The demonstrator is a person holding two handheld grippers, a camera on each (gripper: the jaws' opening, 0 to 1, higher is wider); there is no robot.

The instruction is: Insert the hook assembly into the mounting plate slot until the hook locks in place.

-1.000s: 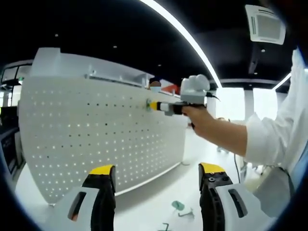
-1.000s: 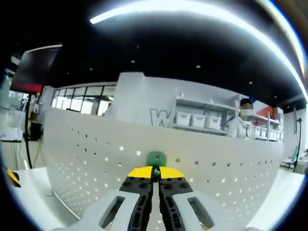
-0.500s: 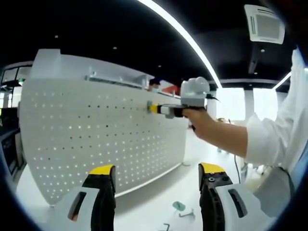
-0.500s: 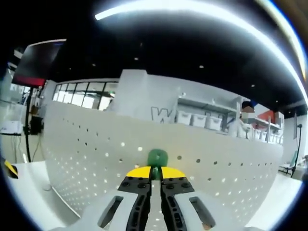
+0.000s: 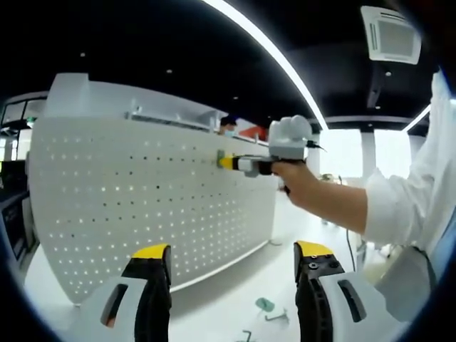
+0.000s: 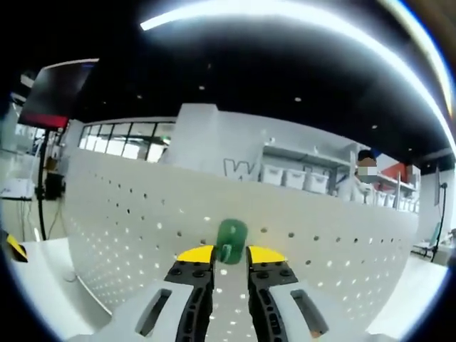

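Observation:
A white perforated mounting plate (image 5: 142, 206) stands upright on the table. A green hook (image 6: 231, 239) sits against the mounting plate (image 6: 128, 228), right in front of my right gripper (image 6: 230, 255). Its jaws stand slightly apart, one on each side of the hook's stem, with a gap showing. In the left gripper view the right gripper (image 5: 229, 162) is held by a hand, its yellow tips at the green hook (image 5: 219, 158) high on the plate. My left gripper (image 5: 231, 251) hangs open with nothing between its fingers, well back from the plate.
A spare green hook (image 5: 265, 305) and another small hook piece (image 5: 246, 333) lie on the white table below the plate. A person's white sleeve (image 5: 406, 206) fills the right side. Shelves with white bins (image 6: 292, 177) stand behind the plate.
My right gripper's jaws, shut on the green hook before, have now parted around it. The hook stays on the plate. The left gripper has not moved.

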